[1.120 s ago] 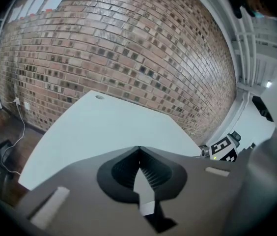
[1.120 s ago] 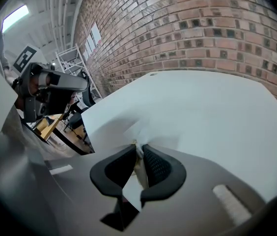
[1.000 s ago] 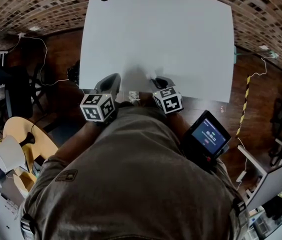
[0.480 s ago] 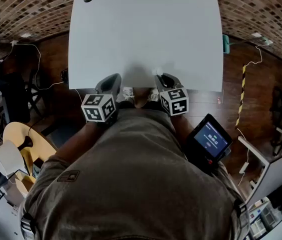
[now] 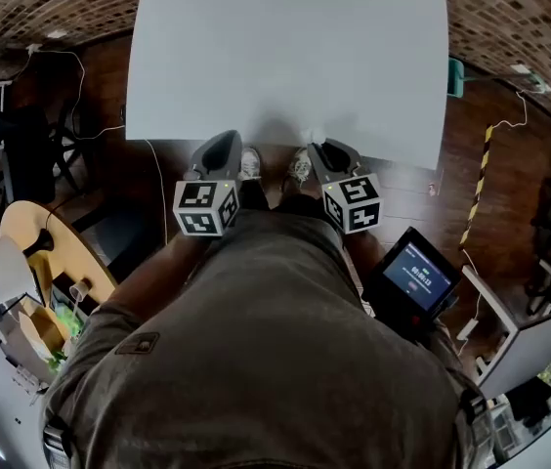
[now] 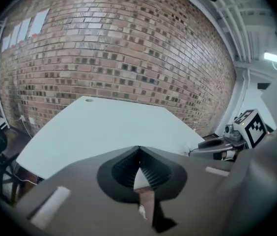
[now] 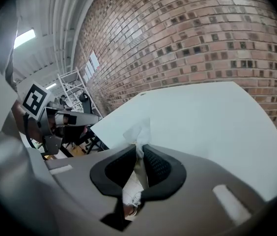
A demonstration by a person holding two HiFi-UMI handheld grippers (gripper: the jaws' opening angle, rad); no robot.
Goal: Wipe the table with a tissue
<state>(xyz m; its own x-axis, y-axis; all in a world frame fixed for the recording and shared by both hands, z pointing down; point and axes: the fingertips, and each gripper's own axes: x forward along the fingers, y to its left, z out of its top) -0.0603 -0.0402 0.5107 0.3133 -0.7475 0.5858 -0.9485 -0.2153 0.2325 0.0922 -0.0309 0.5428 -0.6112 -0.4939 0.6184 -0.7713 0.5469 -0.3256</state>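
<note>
the right gripper (image 7: 139,150) has its jaws pinched tight on a white tissue (image 7: 136,132). a crumpled tuft pokes out past the tips and the rest trails down behind the pads. from where the person stands, it hangs right at the near edge of the white table (image 5: 285,57), with the tuft just over the rim. the left gripper (image 6: 139,150) is beside it, a little apart, at that same near edge. its jaws are closed tip to tip and grip nothing. the person's shoes (image 5: 248,162) show on the floor between the two grippers, just short of the edge.

beyond both tips the tabletop stretches open to its far edge, with a small round hole (image 6: 89,100) near the far left corner. a brick wall (image 6: 119,53) stands close behind that far edge. wooden floor (image 5: 109,86) lies open off the left and right sides. a teal object (image 5: 454,76) sits against the table's right edge.
</note>
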